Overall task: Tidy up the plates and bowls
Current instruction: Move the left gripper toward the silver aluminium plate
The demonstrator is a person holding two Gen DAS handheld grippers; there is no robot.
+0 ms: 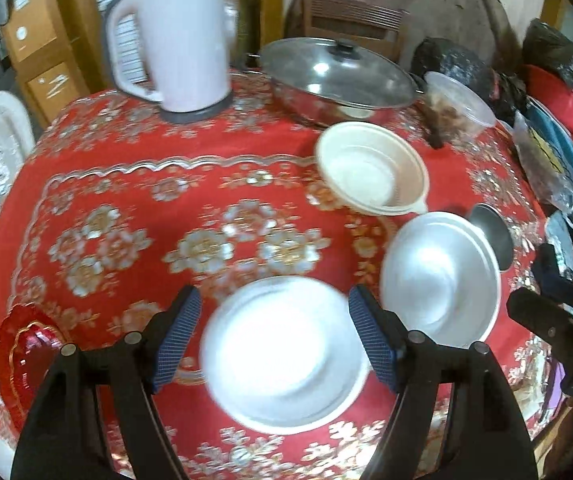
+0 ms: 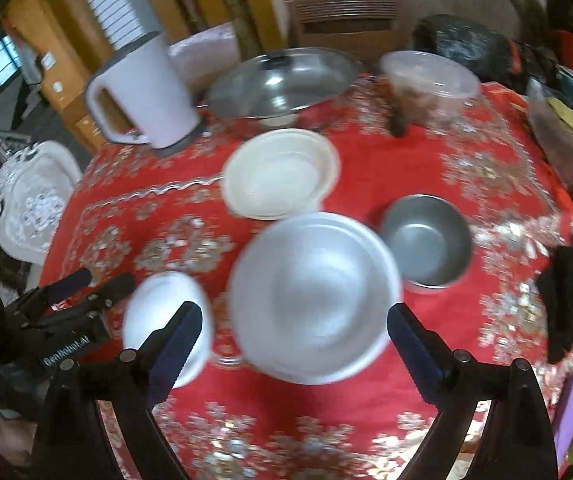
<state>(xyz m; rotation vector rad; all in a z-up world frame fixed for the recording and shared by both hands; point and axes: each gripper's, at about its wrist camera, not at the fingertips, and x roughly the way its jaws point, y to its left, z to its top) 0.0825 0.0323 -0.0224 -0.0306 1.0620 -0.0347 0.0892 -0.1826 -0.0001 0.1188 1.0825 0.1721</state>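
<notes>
Left tool: open, holding nothing, jaws either side of the white plate at lower centre.
Right tool: open, empty, over the silver plate at centre.
Risk: smooth rims could slip from the pads; a low approach may snag the red cloth on the table; the tools work close together and could collide.
Count: two plates; two bowls, cream bowl and steel bowl; one kettle; one lidded pan.

Red floral tablecloth carries kettle, lidded pan, four bowls.
</notes>
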